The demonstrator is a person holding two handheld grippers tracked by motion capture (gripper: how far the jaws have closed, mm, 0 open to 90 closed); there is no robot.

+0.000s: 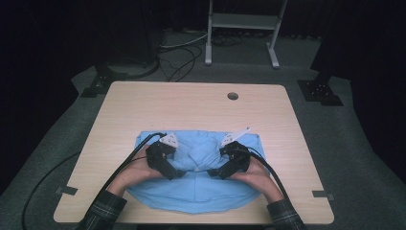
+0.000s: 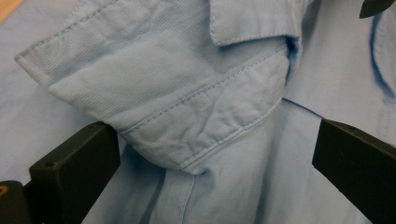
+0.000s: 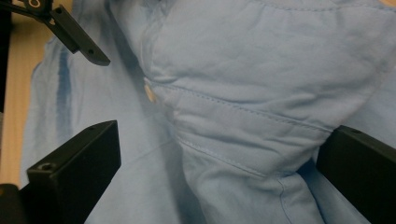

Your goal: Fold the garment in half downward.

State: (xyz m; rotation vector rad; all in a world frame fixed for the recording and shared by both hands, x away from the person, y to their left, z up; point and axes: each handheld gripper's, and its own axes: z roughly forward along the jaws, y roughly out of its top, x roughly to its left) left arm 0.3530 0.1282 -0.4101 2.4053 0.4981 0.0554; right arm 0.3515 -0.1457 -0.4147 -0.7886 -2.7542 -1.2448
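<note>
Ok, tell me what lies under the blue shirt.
The blue shirt rests on the wooden table, whose bare top shows around it. Whatever lies beneath the cloth itself is covered.

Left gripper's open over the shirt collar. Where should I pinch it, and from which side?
Probably take the collar at its stitched folded edge, coming straight down: the left gripper already straddles that raised, doubled fold on the shirt, thick enough to pinch.

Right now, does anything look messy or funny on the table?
Nothing is broken or spilled. The blue shirt is just rumpled: its collar is creased and bunched rather than flat, with folds near the white button. The left claw and right claw both stand open over the collar area.
</note>
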